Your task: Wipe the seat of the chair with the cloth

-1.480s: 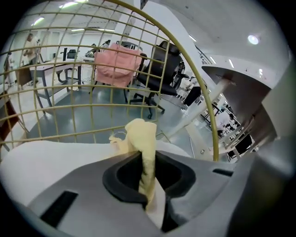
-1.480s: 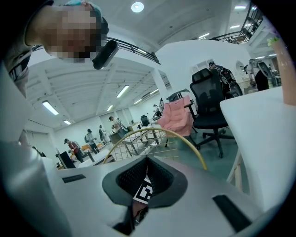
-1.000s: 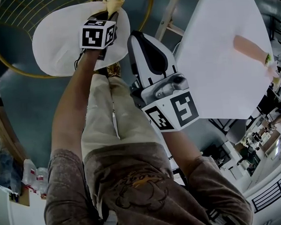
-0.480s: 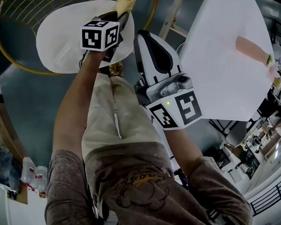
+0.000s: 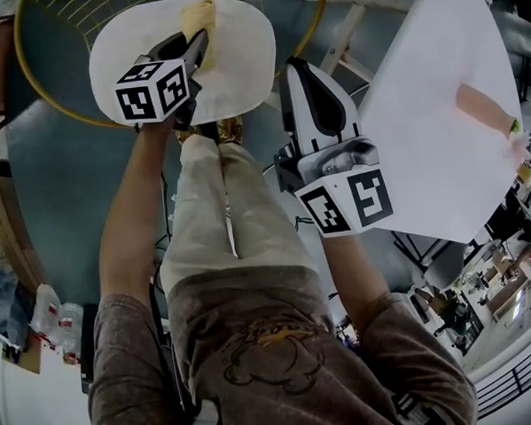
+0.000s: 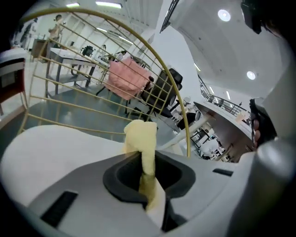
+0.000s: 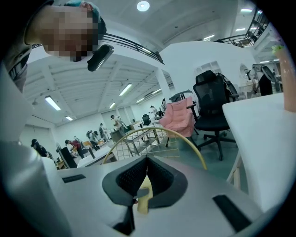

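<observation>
The cloth [image 5: 198, 18] lies bunched at the seat's [image 5: 244, 53] back edge, close under the wire back [image 6: 180, 90]. It is pinched as a narrow fold in the left gripper [image 5: 195, 47]. The right gripper [image 5: 299, 69] hangs off the seat's right edge with its jaws pressed together on nothing.

The likely risks are these. Drag on the seat could pull so thin a fold out of the jaws. The hard jaw tips could scrape the seat instead of the cloth. A stroke going farther back could knock the wires.

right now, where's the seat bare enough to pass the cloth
Bare: the seat left of the cloth, and its right side out to the edge. Crowded at the middle front, under the left hand-held gripper.
</observation>
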The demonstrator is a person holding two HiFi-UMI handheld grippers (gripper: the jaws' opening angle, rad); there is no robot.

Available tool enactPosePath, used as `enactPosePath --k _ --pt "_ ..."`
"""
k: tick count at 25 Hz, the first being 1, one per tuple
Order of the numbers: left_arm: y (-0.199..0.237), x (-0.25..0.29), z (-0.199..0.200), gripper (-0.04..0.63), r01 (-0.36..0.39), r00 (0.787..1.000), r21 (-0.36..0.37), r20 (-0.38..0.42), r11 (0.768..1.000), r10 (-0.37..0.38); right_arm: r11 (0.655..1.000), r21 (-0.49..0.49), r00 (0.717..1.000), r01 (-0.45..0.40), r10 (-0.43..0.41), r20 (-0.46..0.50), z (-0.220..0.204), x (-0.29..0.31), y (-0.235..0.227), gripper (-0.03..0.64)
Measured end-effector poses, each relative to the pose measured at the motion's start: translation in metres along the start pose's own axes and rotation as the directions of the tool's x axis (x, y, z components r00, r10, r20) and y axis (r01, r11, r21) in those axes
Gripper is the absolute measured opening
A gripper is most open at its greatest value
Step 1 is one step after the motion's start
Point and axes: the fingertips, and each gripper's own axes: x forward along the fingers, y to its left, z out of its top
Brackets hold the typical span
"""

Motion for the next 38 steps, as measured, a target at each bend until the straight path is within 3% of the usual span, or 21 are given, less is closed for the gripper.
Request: enactPosePath --k 5,9,19,22,25,31,38 --pt "0.05 -0.061 0.006 0.062 -0.114 0.993 -0.007 0.036 0.993 0.114 1.0 -0.02 1.0 -0.015 0.014 -0.015 -0.004 0.003 0.004 0.026" --pt "0.088 -0.108 0.007 0.063 -0.219 0.974 -0.022 0.059 0.975 0.22 0.999 -0.027 1.0 -0.017 0.016 -0.021 -0.006 0.004 0.005 0.026" --pt "0.153 -0.199 0.01 0.063 -0.445 0.892 -0.018 0.083 0.895 0.445 0.999 -0.027 0.999 -0.018 0.017 -0.027 -0.01 0.008 0.006 0.026" --pt "0.159 -0.216 0.011 0.063 -0.494 0.868 0.026 0.074 0.869 0.491 0.999 -0.028 0.999 -0.024 0.023 -0.032 -0.011 0.008 0.007 0.026" --pt "0.163 -0.215 0.006 0.063 -0.513 0.858 0.064 0.049 0.856 0.511 0.999 -0.026 0.999 -0.023 0.022 -0.036 -0.012 0.009 0.006 0.026" --pt "0.169 -0.189 -0.013 0.062 -0.516 0.855 0.058 -0.016 0.855 0.518 0.999 -0.026 0.999 -0.023 0.022 -0.038 -0.014 0.01 0.006 0.026" --pt "0.168 -0.168 -0.033 0.063 -0.5 0.864 -0.006 -0.068 0.866 0.498 0.999 -0.027 0.999 -0.021 0.021 -0.031 -0.013 0.01 0.004 0.026"
